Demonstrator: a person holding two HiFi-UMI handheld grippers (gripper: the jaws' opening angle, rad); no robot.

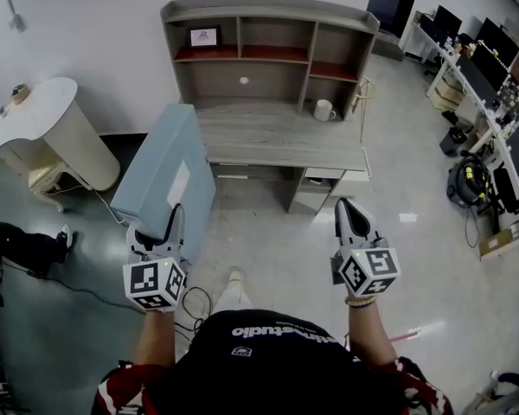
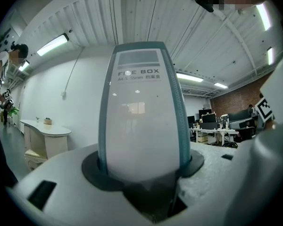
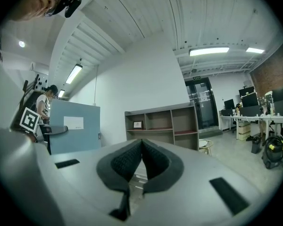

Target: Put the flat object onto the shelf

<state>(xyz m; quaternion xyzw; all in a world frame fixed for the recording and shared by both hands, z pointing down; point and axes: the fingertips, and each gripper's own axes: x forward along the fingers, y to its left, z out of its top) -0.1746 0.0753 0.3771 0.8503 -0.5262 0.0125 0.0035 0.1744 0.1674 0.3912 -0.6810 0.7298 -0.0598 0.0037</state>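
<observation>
Left gripper (image 1: 173, 221) has its jaws spread wide and clamped on the bottom edge of the file box (image 1: 166, 178), while the right gripper (image 1: 349, 217) is pinched shut with nothing between its pads. Straight ahead the shelf unit (image 1: 268, 59) stands against the white wall. The light-blue file box is held upright, off the shelf, just before the left front corner of its desk top; a white mug (image 1: 323, 110) sits near that top's right back corner, and a small framed picture (image 1: 204, 36) is in the upper-left compartment.
</observation>
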